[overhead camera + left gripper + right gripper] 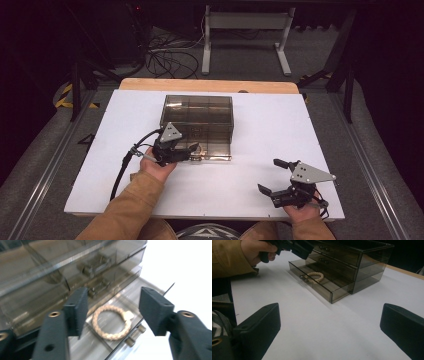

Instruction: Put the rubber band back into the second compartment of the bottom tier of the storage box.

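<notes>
Bracelet [111, 325] in open drawer [322, 288]; left tool [113, 308] above

We lose the organizer's [75, 270] top and left at the left gripper view's edges, its drawers blurred; the bracelet's [194, 148] detail is too small from above

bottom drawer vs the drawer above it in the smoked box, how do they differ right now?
The bottom drawer is pulled out toward the person; the drawer above sits flush in the box. The bottom drawer holds a beige braided ring; what the drawer above holds is unclear. Both are smoked clear plastic with small knobs.
</notes>
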`<state>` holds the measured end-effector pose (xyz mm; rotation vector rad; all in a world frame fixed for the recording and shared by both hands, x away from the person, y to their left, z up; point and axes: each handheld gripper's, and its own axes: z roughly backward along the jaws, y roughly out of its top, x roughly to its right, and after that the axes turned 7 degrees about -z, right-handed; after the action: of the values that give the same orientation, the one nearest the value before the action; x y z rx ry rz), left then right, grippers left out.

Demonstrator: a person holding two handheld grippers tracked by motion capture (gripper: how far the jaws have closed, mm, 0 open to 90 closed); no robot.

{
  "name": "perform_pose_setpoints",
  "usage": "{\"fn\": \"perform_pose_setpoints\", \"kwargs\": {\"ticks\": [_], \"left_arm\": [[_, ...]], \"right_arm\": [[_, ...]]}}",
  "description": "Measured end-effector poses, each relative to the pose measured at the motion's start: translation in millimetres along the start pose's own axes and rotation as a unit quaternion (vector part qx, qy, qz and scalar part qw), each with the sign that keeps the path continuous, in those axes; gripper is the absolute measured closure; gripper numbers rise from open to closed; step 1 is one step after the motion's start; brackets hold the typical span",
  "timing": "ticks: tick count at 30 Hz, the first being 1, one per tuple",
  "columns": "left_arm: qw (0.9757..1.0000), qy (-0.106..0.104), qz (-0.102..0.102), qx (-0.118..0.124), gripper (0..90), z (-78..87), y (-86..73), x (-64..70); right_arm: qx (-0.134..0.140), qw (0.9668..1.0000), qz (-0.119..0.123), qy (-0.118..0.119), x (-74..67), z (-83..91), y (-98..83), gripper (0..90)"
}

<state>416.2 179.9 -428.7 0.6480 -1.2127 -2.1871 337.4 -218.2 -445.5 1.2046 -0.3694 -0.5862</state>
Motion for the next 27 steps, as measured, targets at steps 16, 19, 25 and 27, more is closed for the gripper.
{"fn": "perform_pose_setpoints", "kwargs": {"ticks": [16,19,25,27], "left_arm": [[0.9994,-0.014,-0.019,0.026,18.9,14.5,8.6,3.4],[0.9992,-0.018,-0.019,0.03,17.2,15.8,9.4,4.3],[0.9987,-0.021,-0.031,0.034,14.6,19.1,11.4,6.0],[0.9987,-0.026,-0.024,0.036,14.1,20.3,11.6,6.2]], "right_arm": [[0.0,1.0,0.0,0.001,-0.2,-0.5,0.1,3.6],[0.0,1.0,0.001,0.001,-0.3,0.0,0.1,3.6],[-0.001,1.0,0.001,0.002,-0.3,-0.3,0.1,3.6],[-0.001,1.0,0.001,0.002,-0.5,-0.3,0.3,3.6]]}}
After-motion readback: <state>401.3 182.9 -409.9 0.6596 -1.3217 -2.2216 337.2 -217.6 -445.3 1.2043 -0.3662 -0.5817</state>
